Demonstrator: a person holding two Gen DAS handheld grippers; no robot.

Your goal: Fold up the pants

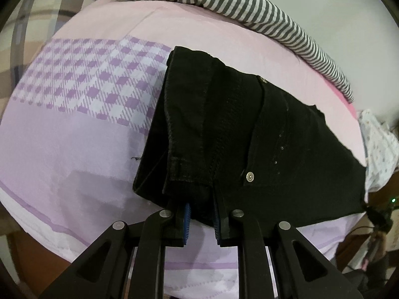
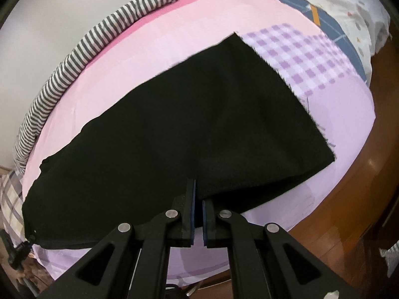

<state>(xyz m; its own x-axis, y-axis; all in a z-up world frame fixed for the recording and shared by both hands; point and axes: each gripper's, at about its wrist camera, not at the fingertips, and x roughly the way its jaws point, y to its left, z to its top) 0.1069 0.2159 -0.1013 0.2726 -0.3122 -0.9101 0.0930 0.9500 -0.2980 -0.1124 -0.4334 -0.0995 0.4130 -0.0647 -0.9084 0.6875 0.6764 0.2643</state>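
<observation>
Your left gripper (image 1: 202, 214) clamps the waistband edge of the black pants (image 1: 249, 134) at frame centre, your right gripper (image 2: 198, 204) pinches their near edge, pants spread across the pink-lilac sheet (image 2: 344, 114).

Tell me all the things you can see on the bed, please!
pants: one, black, spread on the bed, near edge pinched by both grippers
bedsheet: one, pink and lilac with a purple checked patch, under the pants
striped cloth: one, grey and white, along the bed's far edge
left gripper: one, black with blue pads, closed on the waistband end
right gripper: one, black with blue pads, closed on the plain end
</observation>
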